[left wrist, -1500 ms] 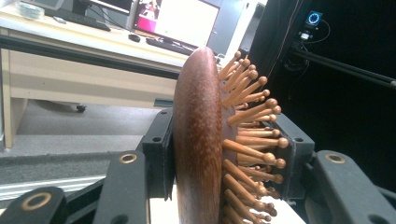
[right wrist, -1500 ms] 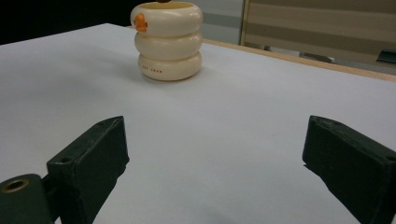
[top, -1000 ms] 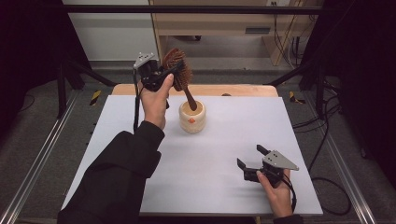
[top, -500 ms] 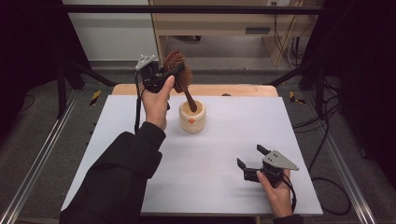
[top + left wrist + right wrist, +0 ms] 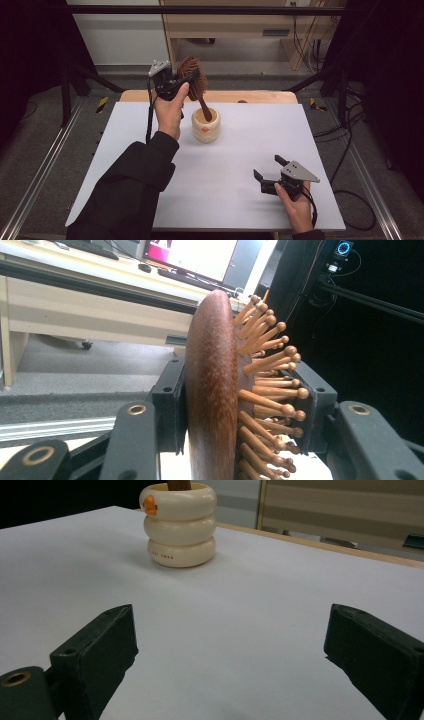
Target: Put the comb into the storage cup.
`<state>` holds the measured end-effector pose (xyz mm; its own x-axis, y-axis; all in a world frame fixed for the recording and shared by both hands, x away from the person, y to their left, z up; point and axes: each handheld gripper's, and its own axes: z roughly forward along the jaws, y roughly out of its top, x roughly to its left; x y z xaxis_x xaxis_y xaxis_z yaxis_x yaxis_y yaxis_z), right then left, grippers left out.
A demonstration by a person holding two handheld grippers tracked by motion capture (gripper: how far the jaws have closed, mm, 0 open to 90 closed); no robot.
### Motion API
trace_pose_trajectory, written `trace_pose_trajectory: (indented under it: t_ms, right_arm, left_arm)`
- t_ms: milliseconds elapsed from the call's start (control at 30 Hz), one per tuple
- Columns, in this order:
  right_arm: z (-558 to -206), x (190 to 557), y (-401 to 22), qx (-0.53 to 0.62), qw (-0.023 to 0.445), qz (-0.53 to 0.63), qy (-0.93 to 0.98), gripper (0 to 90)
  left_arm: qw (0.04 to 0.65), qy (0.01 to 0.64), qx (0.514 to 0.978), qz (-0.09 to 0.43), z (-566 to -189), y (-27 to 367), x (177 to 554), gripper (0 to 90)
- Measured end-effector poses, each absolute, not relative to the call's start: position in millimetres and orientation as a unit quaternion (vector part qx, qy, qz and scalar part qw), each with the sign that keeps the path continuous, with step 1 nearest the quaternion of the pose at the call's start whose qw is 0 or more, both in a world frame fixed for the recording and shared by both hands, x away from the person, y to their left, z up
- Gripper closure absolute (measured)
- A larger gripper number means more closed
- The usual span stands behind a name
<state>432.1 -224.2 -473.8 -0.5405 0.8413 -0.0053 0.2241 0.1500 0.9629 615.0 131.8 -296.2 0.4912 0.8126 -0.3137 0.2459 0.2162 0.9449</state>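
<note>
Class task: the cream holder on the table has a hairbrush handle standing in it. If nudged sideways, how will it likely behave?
The holder looks squat, so it would probably slide on the smooth table rather than tip. It is round, so on its side it may roll. The brush leans in it, gripped by the left hand-held gripper, which could lever its rim.

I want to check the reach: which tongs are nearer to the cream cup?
Left. The left tongs grip the hairbrush head just above the cream cup, its handle inside. The right tongs rest open far across the table.
</note>
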Motion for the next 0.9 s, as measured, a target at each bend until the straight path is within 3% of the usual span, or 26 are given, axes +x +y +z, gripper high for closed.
trace_pose_trajectory:
  t_ms: [900]
  right_arm:
    - [-473.4, 431.6, -224.2, 0.380, 0.292, 0.530, 0.700, 7.0]
  left_arm:
    - [0.630, 0.456, 0.590, 0.215, -307.0, 127.1, 618.3, 49.3]
